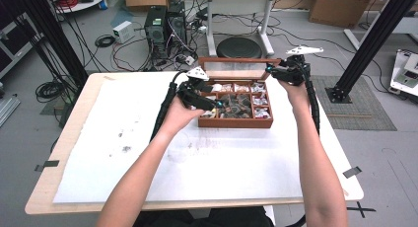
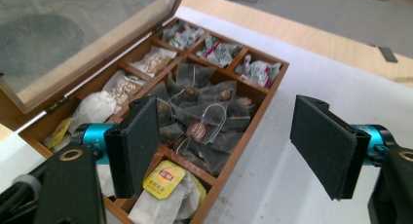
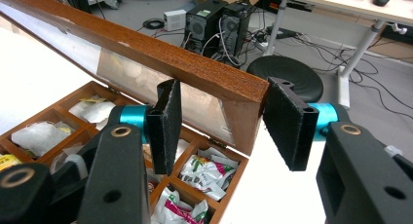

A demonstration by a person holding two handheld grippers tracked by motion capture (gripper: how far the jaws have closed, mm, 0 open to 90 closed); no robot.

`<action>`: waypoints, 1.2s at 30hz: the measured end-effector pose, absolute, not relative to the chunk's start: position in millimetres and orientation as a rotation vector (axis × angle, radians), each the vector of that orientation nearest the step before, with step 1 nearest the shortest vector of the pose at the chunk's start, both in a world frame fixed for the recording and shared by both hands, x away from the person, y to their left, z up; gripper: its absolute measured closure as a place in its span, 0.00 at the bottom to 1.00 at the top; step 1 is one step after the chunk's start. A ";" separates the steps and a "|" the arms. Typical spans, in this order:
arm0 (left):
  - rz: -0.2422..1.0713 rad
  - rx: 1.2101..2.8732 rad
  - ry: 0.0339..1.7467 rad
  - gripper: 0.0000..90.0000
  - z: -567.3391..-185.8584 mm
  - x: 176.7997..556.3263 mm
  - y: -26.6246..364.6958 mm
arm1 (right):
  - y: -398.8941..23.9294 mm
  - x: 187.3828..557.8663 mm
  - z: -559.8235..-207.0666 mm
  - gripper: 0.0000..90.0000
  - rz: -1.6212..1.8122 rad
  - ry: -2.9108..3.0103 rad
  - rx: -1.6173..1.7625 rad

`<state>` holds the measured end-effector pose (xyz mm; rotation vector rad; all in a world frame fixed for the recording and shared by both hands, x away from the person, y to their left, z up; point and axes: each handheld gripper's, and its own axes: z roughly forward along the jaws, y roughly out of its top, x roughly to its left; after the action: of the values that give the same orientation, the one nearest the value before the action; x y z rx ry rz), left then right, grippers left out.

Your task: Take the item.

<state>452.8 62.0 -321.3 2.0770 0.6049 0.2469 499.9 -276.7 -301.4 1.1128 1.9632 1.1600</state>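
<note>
High view: a wooden tea box (image 1: 235,119) sits at the far middle of the table (image 1: 74,138), lid (image 1: 236,68) raised. Left gripper view: the left gripper (image 2: 229,146) hovers released over the tea bags (image 2: 204,112). Right gripper view: the right gripper (image 3: 221,124) straddles the lid's corner (image 3: 243,95); whether its pads press cannot be told.

The left gripper (image 1: 209,99) is held low with jaws spread wide. The right gripper (image 1: 276,71) is raised farther off, jaws partly parted.
</note>
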 end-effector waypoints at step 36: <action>0.054 2.241 0.386 0.60 -373.5 528.5 35.7 | -275.0 496.0 -305.4 0.54 1.136 1.975 1.085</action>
<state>528.5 35.7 -373.5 2.2406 0.3864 0.0536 496.0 -275.0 -305.4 1.0847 1.9749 1.1357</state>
